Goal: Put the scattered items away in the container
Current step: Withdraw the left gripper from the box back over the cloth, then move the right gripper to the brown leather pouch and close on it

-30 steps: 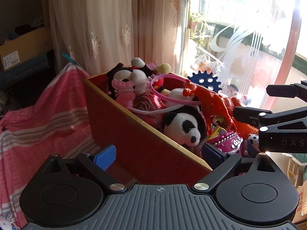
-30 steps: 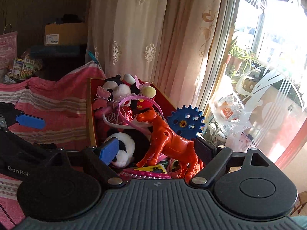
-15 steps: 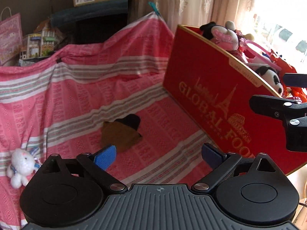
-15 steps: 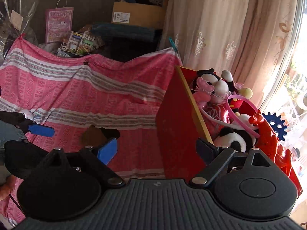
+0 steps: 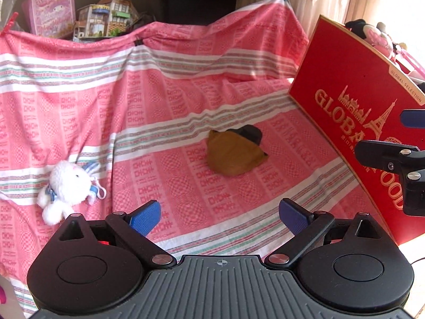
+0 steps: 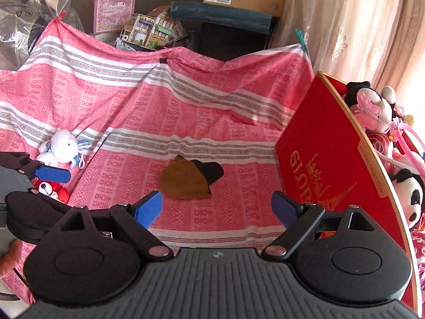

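Pink striped cloth (image 5: 164, 111) covers the whole work surface & is clipped up at the back; can't tell what's under it. Woven, printed w/ small repeated lettering, white/green stripe bands.

Red box (image 6: 326, 159), the container, stands at the right edge of the cloth. Stiff card, gold "GLOBAL" lettering & Eiffel tower print, gold rim. Cut off at right in both views; inside only partly seen: panda plush (image 6: 409, 194), mouse plush w/ pink bow (image 6: 372, 106), pink hoop, rest is a jumble.

Left tool (image 5: 219, 216): wide open, blue pads apart, nothing between them, held low over the near cloth, aimed toward the brown & black fabric piece (image 5: 233, 154). Right tool (image 6: 216, 210): also wide open & empty, next to the box's outer wall, fabric piece just ahead of its left pad.

Fabric piece: soft, flat, rounded lump mid-cloth, left of the box, not touching it; what it is can't be made out.

White bunny plush (image 5: 66, 186): fluffy, striped ears, lies far left, well apart from the box.

Red & white plush (image 6: 51, 188) is mostly hidden behind the left tool's finger in the right view.
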Demonstrator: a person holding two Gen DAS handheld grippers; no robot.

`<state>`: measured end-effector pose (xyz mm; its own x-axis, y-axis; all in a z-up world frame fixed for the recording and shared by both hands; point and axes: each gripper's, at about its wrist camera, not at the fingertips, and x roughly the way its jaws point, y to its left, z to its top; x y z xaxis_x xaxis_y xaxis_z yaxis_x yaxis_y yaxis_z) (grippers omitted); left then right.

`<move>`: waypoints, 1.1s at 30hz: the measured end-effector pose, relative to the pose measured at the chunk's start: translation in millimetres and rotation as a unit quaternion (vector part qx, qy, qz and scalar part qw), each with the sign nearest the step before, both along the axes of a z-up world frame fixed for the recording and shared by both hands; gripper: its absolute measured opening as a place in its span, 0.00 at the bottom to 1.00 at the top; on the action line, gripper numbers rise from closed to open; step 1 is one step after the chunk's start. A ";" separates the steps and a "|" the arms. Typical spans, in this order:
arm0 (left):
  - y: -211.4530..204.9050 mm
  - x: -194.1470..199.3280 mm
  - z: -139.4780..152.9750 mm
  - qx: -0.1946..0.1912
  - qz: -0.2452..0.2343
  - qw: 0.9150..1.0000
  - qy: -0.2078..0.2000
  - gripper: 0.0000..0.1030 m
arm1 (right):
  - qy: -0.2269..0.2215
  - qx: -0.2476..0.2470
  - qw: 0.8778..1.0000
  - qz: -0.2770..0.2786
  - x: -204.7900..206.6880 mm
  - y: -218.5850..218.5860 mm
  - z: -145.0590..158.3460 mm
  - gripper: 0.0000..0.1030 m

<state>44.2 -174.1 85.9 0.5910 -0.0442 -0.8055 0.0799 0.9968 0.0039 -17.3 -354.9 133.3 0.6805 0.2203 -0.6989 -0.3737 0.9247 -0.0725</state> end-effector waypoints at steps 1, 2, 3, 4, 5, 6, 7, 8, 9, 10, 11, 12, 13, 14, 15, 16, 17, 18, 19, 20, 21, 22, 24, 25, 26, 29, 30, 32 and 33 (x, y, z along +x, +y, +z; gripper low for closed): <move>2.1 1.4 -2.8 -0.001 0.003 1.000 0.003 0.98 | 0.005 -0.003 1.000 0.003 2.6 1.9 -2.8 0.88; 4.0 3.2 -7.4 -0.001 0.007 1.000 0.007 0.98 | 0.008 -0.005 1.000 0.005 4.9 2.3 -5.0 0.88; 5.3 5.2 -10.8 -0.001 0.011 1.000 0.010 0.98 | 0.011 -0.007 1.000 0.006 7.1 2.2 -6.9 0.88; 6.6 7.2 -13.9 -0.002 0.015 1.000 0.014 0.98 | 0.016 -0.009 1.000 0.007 10.2 2.0 -11.2 0.88; 7.3 9.6 -17.9 -0.002 0.021 1.000 0.020 0.98 | 0.020 -0.010 1.000 0.009 13.6 1.1 -13.7 0.88; 8.0 11.7 -20.5 -0.001 0.025 0.999 0.024 0.98 | 0.024 -0.010 1.000 0.010 17.3 0.1 -16.0 0.88; 8.5 14.0 -23.2 0.000 0.029 0.999 0.027 0.98 | 0.028 -0.009 0.999 0.012 21.8 -1.2 -19.3 0.88; 8.8 15.5 -25.0 0.002 0.032 0.999 0.031 0.98 | 0.032 -0.008 0.999 0.012 25.6 -2.4 -21.7 0.88; 9.0 17.3 -26.4 0.004 0.032 0.999 0.034 0.98 | 0.037 -0.004 0.999 0.013 30.3 -3.5 -24.5 0.88; 9.2 19.3 -27.9 0.005 0.032 0.999 0.035 0.98 | 0.042 -0.001 0.999 0.014 34.8 -4.6 -27.0 0.88; 9.1 21.7 -29.1 0.008 0.033 0.999 0.034 0.98 | 0.047 0.002 0.999 0.015 39.5 -5.0 -29.5 0.88; 9.1 24.4 -30.5 0.010 0.037 0.999 0.034 0.98 | 0.052 0.003 0.998 0.017 44.8 -4.7 -32.4 0.88; 9.4 27.1 -32.1 0.010 0.041 0.998 0.036 0.98 | 0.057 0.003 0.998 0.019 49.3 -4.1 -35.0 0.88; 9.7 30.8 -34.2 0.009 0.045 0.998 0.039 0.98 | 0.062 0.002 0.998 0.022 54.1 -3.1 -37.7 0.88; 9.8 35.1 -36.7 0.007 0.049 0.998 0.043 0.98 | 0.066 0.002 0.997 0.026 58.2 -2.1 -40.1 0.88; 9.4 38.3 -38.6 0.009 0.051 0.998 0.046 0.98 | 0.069 0.001 0.997 0.032 63.2 -1.1 -43.1 0.88; 8.8 41.8 -40.7 0.012 0.051 0.997 0.047 0.98 | 0.072 0.000 0.997 0.036 67.6 -0.3 -45.9 0.88; 8.6 45.9 -43.2 0.016 0.054 0.997 0.049 0.98 | 0.075 -0.001 0.996 0.038 71.9 0.2 -48.5 0.88; 8.5 49.7 -45.6 0.018 0.057 0.997 0.052 0.98 | 0.081 -0.002 0.996 0.042 79.2 1.0 -52.2 0.88; 9.0 53.6 -47.8 0.019 0.060 0.997 0.054 0.98 | 0.086 -0.003 0.995 0.044 85.1 1.9 -55.4 0.88; 9.6 56.6 -49.6 0.019 0.063 0.996 0.056 0.98 | 0.091 -0.003 0.995 0.046 91.1 2.1 -59.5 0.88; 10.4 60.7 -53.2 0.020 0.067 0.996 0.059 0.98 | 0.096 -0.004 0.994 0.048 96.4 2.1 -63.2 0.88; 11.6 69.2 -59.4 0.025 0.071 0.995 0.065 0.98 | 0.105 -0.006 0.993 0.051 107.8 2.1 -71.6 0.88; 12.3 74.2 -62.6 0.028 0.074 0.995 0.069 0.98 | 0.109 -0.007 0.993 0.052 113.0 1.9 -75.7 0.88; 13.7 79.3 -65.7 0.029 0.077 0.994 0.072 0.98 | 0.113 -0.009 0.992 0.053 118.1 1.4 -79.8 0.88; 17.4 95.1 -73.8 0.031 0.086 0.993 0.075 0.98 | 0.126 -0.012 0.991 0.051 134.6 -1.2 -93.9 0.88; 18.4 101.9 -76.6 0.031 0.088 0.993 0.076 0.98 | 0.129 -0.014 0.990 0.050 140.6 -1.9 -98.8 0.88; 17.7 115.4 -81.5 0.031 0.090 0.993 0.076 0.97 | 0.134 -0.017 0.990 0.047 152.5 -2.9 -108.8 0.88; 16.5 121.3 -83.2 0.031 0.089 0.993 0.075 0.97 | 0.139 -0.018 0.989 0.043 159.2 -4.0 -114.5 0.88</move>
<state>165.6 -157.6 2.7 0.4576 0.1024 -0.8832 -0.0936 0.9934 0.0667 141.9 -358.9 18.8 0.4403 0.2411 -0.8649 -0.4614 0.8871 0.0123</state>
